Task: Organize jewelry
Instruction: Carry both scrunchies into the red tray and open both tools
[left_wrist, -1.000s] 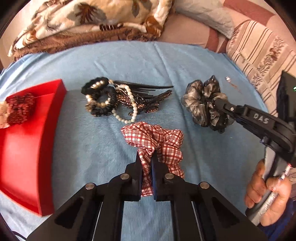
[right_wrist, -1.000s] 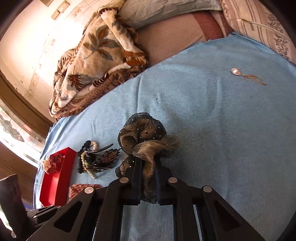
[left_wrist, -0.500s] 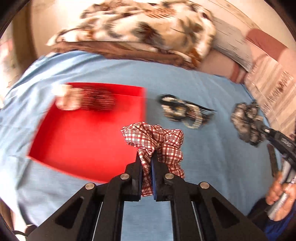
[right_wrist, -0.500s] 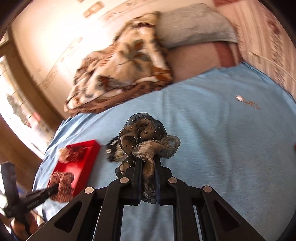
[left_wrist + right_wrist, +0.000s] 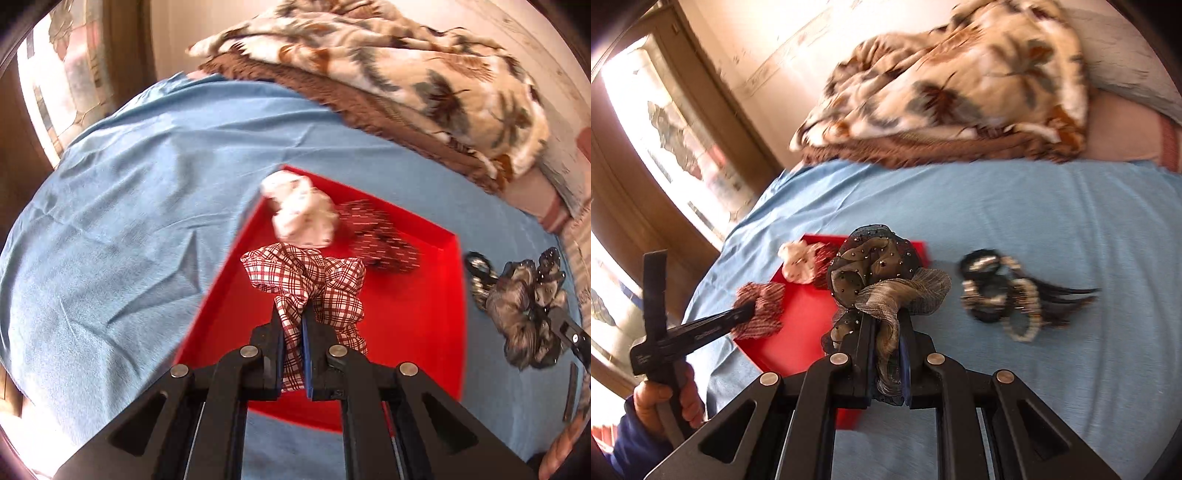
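Scrunchies in both grippers: I'm holding the left gripper (image 5: 295, 325) clamped on the plaid scrunchie (image 5: 317, 280) over the red tray (image 5: 417, 325) for dropping, right gripper (image 5: 886, 332) pinching the grey scrunchie (image 5: 875, 269) beside the tray's edge, waiting.

The scrunchie (image 5: 314, 280) is red-and-white plaid. The tray (image 5: 413, 332) is bright red, holding a white scrunchie (image 5: 301, 218) and a dark red patterned scrunchie (image 5: 380, 236). The sheet (image 5: 129, 221) is light blue. The sheer scrunchie (image 5: 875, 269) is grey-brown, dotted with beads. The blanket (image 5: 953, 85) is cream with brown leaves.
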`<act>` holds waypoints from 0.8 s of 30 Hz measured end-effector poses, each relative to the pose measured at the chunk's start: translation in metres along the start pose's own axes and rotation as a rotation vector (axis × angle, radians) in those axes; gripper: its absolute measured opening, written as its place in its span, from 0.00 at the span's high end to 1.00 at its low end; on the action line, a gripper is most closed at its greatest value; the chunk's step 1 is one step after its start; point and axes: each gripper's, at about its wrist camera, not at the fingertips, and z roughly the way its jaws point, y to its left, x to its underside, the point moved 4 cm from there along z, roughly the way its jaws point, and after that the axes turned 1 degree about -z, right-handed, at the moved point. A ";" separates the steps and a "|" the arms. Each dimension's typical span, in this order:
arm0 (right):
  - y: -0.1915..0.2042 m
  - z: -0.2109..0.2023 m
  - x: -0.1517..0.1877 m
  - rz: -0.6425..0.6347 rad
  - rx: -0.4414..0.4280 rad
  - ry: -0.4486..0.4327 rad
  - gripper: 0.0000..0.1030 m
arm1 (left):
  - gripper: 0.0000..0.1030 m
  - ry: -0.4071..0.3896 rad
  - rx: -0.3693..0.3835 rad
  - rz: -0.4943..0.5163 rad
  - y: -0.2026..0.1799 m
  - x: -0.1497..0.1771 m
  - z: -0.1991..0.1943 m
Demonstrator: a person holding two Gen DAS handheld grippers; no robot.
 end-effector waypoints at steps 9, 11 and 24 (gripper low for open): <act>0.052 0.068 0.025 -0.055 -0.090 0.161 0.88 | 0.92 0.024 -0.066 0.077 0.019 -0.009 0.032; 0.066 0.083 0.036 -0.066 -0.105 0.199 0.88 | 0.92 0.039 -0.075 0.082 0.021 -0.012 0.042; 0.114 0.140 0.051 -0.110 -0.171 0.293 0.88 | 0.84 0.040 -0.002 0.052 0.027 -0.023 0.044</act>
